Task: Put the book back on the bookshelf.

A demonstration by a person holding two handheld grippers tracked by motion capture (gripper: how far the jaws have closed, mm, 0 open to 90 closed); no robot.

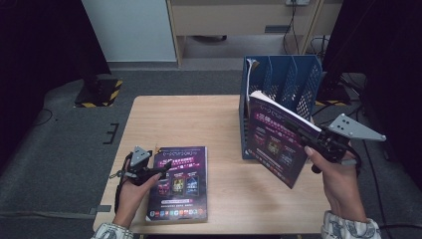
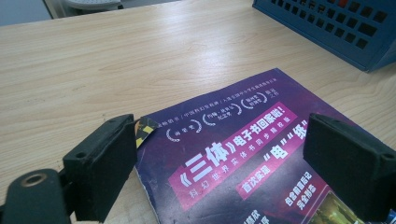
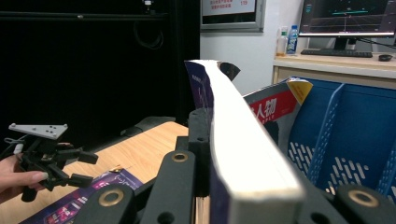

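Two purple books with the same cover design share a pale wooden tabletop (image 1: 209,119); one is held in the air, the other lies flat. The right gripper (image 1: 326,142) — held in the person's right hand (image 1: 341,181) at the right edge of the tabletop — has its jaws clamped on the raised book (image 1: 276,142). This book is tilted, its cover facing the person and its white page edge turned upward; it hangs clear of the wood, just in front of a blue mesh file rack (image 1: 283,79). In the right gripper view the black jaws press on both sides of the raised book's thick page block (image 3: 243,140), and a red-and-white booklet (image 3: 275,105) stands in a slot of the rack behind it. The rack stands at the far right of the tabletop with upright dividers.

The flat book (image 1: 179,181) lies face up near the front left of the tabletop. The left gripper (image 1: 164,167) rests at the flat book's left edge, held by the left hand (image 1: 132,191); its jaws stand wide apart, gripping nothing. In the left gripper view one pad (image 2: 105,165) sits over bare wood beside the cover's corner, the other over the cover (image 2: 233,158) itself; whether they touch the surface I cannot tell.
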